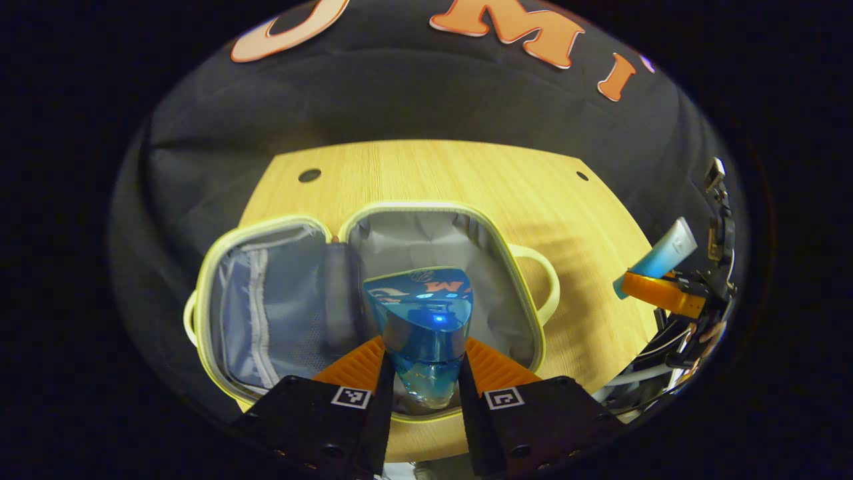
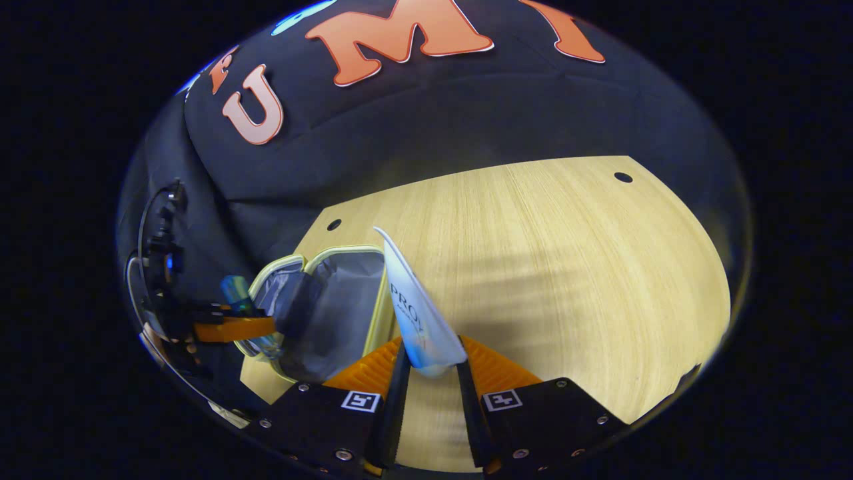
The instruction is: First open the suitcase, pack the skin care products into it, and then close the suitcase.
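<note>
So the left gripper (image 1: 426, 380) pinches a blue bottle (image 1: 426, 327) over the open suitcase (image 1: 426, 230), ready to drop it in, while the right gripper (image 2: 432, 373) clamps a white tube (image 2: 416, 313) beside it, probably waiting its turn.

The white tube (image 2: 418, 313) held in the right gripper (image 2: 433, 370) carries dark print along its side; its label is partly turned away. Each gripper bears two small square black-and-white coded markers (image 2: 360, 401) near the base of its fingers, patterns rather than words. The blue bottle (image 1: 426, 327) in the left gripper (image 1: 424, 373) shows only mirrored reflections on its glossy top, no print of its own that can be made out.
</note>
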